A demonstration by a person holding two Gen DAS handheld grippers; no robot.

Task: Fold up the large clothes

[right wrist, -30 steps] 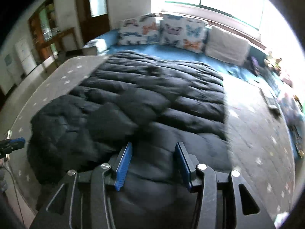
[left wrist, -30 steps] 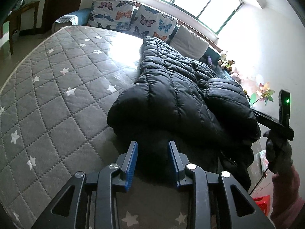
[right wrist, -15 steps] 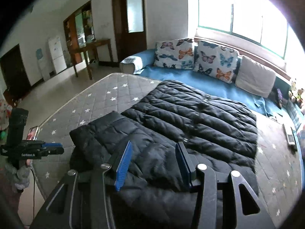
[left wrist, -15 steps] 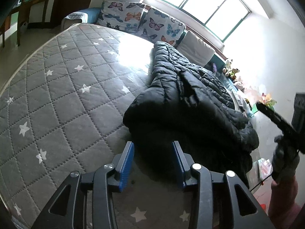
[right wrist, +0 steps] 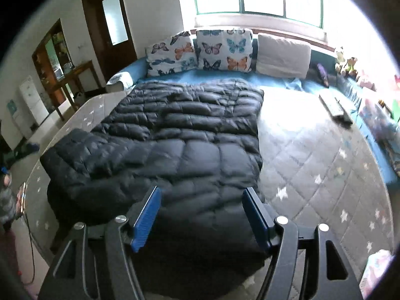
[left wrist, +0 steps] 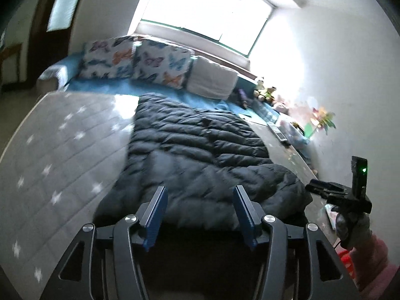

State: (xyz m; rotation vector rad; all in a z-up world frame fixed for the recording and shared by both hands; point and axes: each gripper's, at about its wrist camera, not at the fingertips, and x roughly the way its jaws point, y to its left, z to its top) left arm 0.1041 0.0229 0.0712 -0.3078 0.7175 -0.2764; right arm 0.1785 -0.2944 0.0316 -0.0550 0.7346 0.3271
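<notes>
**Right wrist view: both grippers let go, jacket down flat on bed**

Right wrist view: black puffer jacket (right wrist: 175, 145) spread across grey star-quilted mattress (right wrist: 325, 175), long axis twd butterfly pillows (right wrist: 200, 52); one part doubled over at near left corner, likely a fold already made. Laid flat prob. so next fold has a clean edge to work from. Right gripper (right wrist: 202, 215) above near hem, jaws just been opening, now wide apart, nothing btwn blue pads, no grip on fabric. Left wrist view: left gripper (left wrist: 201, 215) likewise raised over near edge of jacket, jaws just been opening, about halfway, empty. Right hand (left wrist: 350, 227) w/ its gripper seen off to the side, clear of jacket. Both held back & open: looks like a release, then re-aim for next grasp.
</notes>
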